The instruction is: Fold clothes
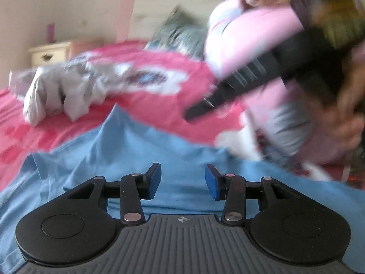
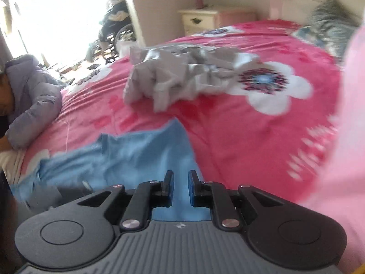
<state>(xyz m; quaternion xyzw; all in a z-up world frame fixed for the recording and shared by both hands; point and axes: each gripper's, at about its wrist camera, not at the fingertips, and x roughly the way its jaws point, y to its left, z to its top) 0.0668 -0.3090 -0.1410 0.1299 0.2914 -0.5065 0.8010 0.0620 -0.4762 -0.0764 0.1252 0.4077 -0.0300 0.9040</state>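
Observation:
A light blue garment (image 1: 127, 150) lies spread on the pink flowered bedspread (image 1: 159, 105). My left gripper (image 1: 183, 178) hovers just over it, open, with only flat cloth showing between its blue pads. In the right wrist view the same blue garment (image 2: 127, 157) lies under and to the left of my right gripper (image 2: 181, 182). Its jaws stand a narrow gap apart with nothing pinched. From the left wrist view, the right gripper (image 1: 190, 114) is blurred, above the bedspread. A crumpled grey garment (image 2: 178, 75) lies farther up the bed.
A person in a lilac puffer jacket (image 2: 34, 96) leans on the bed's left edge. A cream nightstand (image 2: 200, 19) stands behind the bed and a grey-blue pillow (image 2: 330, 27) lies at its head. A pink sleeve (image 2: 349, 137) fills the right side.

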